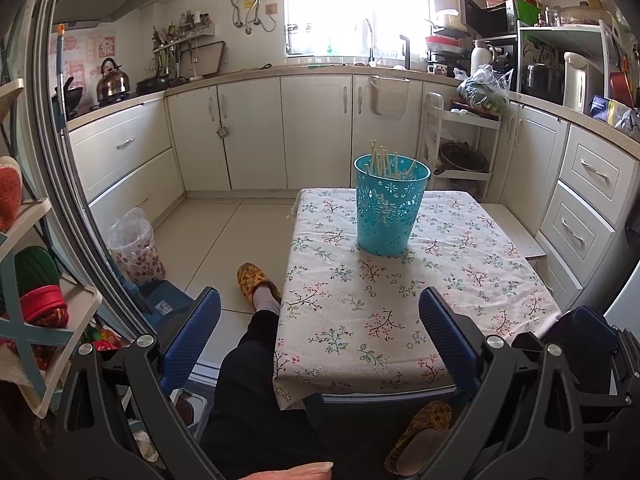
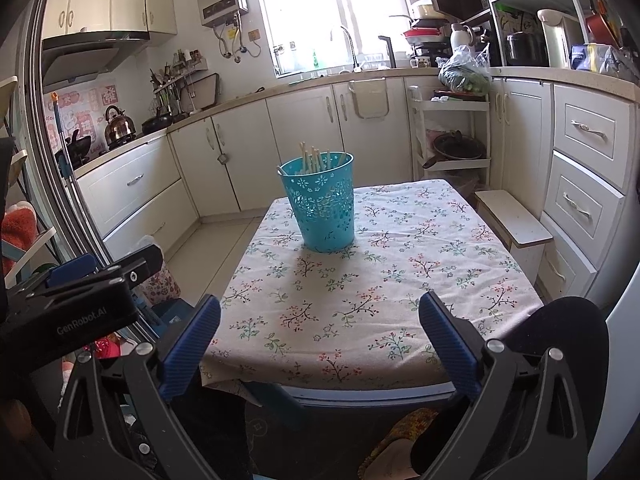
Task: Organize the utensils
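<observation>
Where the two wrist views overlap, the largest item is the low table covered with a white floral-print cloth (image 1: pixel 400 312) (image 2: pixel 380 300), standing on a pale tiled kitchen floor (image 1: pixel 224 232) with cream cabinet fronts (image 1: pixel 248 128) behind it and to both sides. The cloth hangs over the near edge and lies flat, apart from light creasing.

On the far half of the table stands a turquoise plastic bucket-shaped holder with a perforated flower pattern (image 1: pixel 390 206) (image 2: pixel 322 204), upright and resting directly on the cloth. It holds a bundle of pale wooden chopsticks (image 1: pixel 386 164) (image 2: pixel 316 160), which stand on end and lean slightly, their tips projecting above the rim (an exact count cannot be made). No loose utensil shows on the visible cloth.

The left gripper (image 1: pixel 320 334) is held over the near left edge of the table, partly above the person's dark-trousered leg (image 1: pixel 256 380) and yellow patterned slipper (image 1: pixel 256 280). Its blue ribbed fingers (image 1: pixel 192 340) are spread wide apart with nothing between them. The right gripper (image 2: pixel 320 336) is held over the near edge of the table, facing the holder; its blue ribbed fingers (image 2: pixel 450 344) are likewise spread wide and hold nothing. Both grippers are well apart from the holder and touch neither it nor the cloth. The left gripper's black body also shows at the left edge of the right wrist view.
</observation>
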`<action>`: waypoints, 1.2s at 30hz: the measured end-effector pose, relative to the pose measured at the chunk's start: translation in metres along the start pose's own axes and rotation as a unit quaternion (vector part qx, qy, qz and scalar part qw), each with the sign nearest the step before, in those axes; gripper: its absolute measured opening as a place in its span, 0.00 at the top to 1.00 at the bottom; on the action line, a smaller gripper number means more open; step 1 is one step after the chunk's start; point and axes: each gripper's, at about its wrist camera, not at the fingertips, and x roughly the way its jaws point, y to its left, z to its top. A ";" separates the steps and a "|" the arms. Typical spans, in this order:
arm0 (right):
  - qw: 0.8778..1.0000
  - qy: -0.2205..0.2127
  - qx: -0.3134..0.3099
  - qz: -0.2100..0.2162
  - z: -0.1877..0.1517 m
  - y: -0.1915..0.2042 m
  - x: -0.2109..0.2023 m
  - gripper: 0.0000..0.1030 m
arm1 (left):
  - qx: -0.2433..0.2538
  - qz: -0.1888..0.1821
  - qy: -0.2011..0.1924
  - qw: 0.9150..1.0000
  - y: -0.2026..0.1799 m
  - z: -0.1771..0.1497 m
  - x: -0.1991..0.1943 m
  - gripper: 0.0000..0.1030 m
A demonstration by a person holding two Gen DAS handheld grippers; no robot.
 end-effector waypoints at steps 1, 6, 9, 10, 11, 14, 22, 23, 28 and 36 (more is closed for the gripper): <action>1.000 0.000 0.000 0.000 0.000 -0.001 0.000 0.08 | 0.000 -0.001 0.000 1.000 0.000 0.000 0.000 0.07; 1.000 0.000 0.003 -0.001 0.001 -0.001 0.001 0.08 | -0.001 0.000 0.000 1.000 0.001 0.001 0.000 0.07; 1.000 0.002 0.005 -0.001 0.001 -0.003 0.002 0.08 | -0.001 -0.001 0.002 1.000 0.001 0.001 0.000 0.07; 1.000 0.001 0.006 -0.001 0.001 -0.003 0.003 0.07 | 0.000 -0.001 0.002 1.000 0.000 0.002 -0.001 0.07; 1.000 0.001 0.006 0.000 0.000 -0.004 0.002 0.07 | 0.000 -0.001 0.002 1.000 0.001 0.002 -0.001 0.07; 1.000 0.001 0.006 0.000 0.000 -0.004 0.002 0.07 | -0.001 -0.001 0.001 1.000 0.001 0.002 -0.001 0.07; 1.000 0.001 0.006 -0.001 0.000 -0.003 0.002 0.07 | 0.000 -0.002 0.000 1.000 0.001 0.003 -0.002 0.07; 1.000 0.001 0.006 -0.001 0.000 -0.003 0.002 0.07 | 0.000 -0.002 0.000 1.000 0.001 0.003 -0.002 0.07; 1.000 0.002 0.006 0.000 0.000 -0.003 0.002 0.07 | 0.000 -0.002 0.000 1.000 0.001 0.003 -0.002 0.07; 1.000 0.003 0.005 0.002 -0.001 -0.004 0.002 0.07 | 0.001 -0.004 0.001 1.000 0.000 0.002 -0.003 0.07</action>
